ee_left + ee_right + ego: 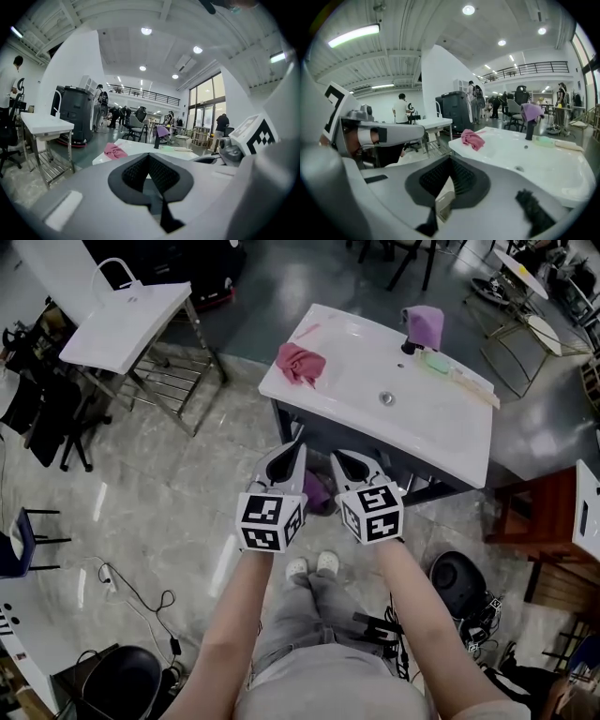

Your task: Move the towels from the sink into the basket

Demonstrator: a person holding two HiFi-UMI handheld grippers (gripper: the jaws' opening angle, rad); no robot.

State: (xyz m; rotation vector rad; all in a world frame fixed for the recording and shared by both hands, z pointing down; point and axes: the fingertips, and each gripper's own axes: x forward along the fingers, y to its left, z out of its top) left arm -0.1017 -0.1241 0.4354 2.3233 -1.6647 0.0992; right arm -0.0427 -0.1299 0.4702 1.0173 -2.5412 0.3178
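Note:
A pink towel (300, 363) lies crumpled at the left end of the white sink top (422, 423). A purple towel (424, 324) hangs over the black tap at the back. My left gripper (298, 450) and right gripper (337, 458) hover side by side just in front of the sink's near edge. Both are shut with nothing between the jaws. In the left gripper view the pink towel (114, 150) lies ahead beyond the shut left gripper (149, 157). The right gripper (450, 160) faces the pink towel (472, 138) and the purple towel (532, 111). Something purple (319, 495) shows low between the grippers; no basket is visible.
A green item (436, 362) and a pale bar lie on the sink's back right. A white table (127, 320) on a metal frame stands to the left, a brown wooden cabinet (544, 521) to the right. Cables and a black round object (459, 582) lie on the floor. People stand far off.

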